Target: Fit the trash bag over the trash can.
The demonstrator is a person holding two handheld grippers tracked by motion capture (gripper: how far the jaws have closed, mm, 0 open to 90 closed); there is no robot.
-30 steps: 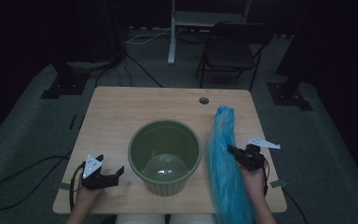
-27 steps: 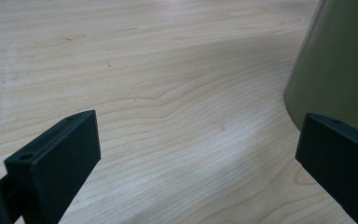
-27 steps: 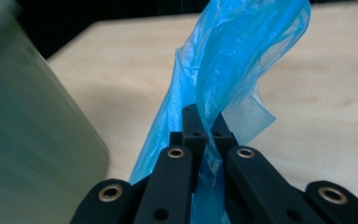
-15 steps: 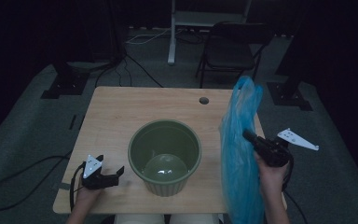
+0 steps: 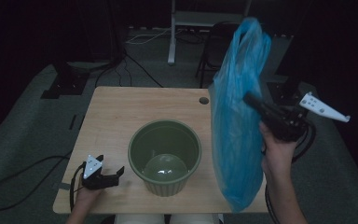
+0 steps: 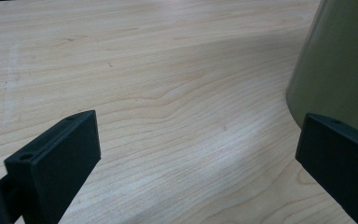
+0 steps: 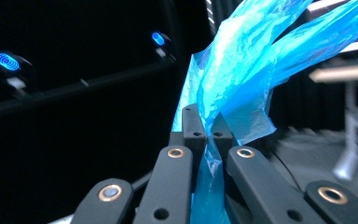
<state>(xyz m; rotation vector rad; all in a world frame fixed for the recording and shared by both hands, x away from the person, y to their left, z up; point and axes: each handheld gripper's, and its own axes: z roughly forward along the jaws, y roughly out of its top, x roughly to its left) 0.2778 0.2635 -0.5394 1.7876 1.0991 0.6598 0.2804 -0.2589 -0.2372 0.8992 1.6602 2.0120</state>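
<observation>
Over a wooden worktop [image 5: 121, 116], the right gripper [image 5: 251, 100] pinches a lifted blue bag [image 5: 235, 121], not yet lining the green pot [image 5: 164, 156]; the left gripper's [image 5: 114, 175] fingers rest open.

In the left gripper view the green pot [image 6: 340, 65] is cut off at three o'clock. From above, the blue bag [image 5: 235, 126] hides the worktop [image 5: 121, 116] edge behind it. The chair [image 5: 209, 51] at twelve o'clock is too dark to make out.
</observation>
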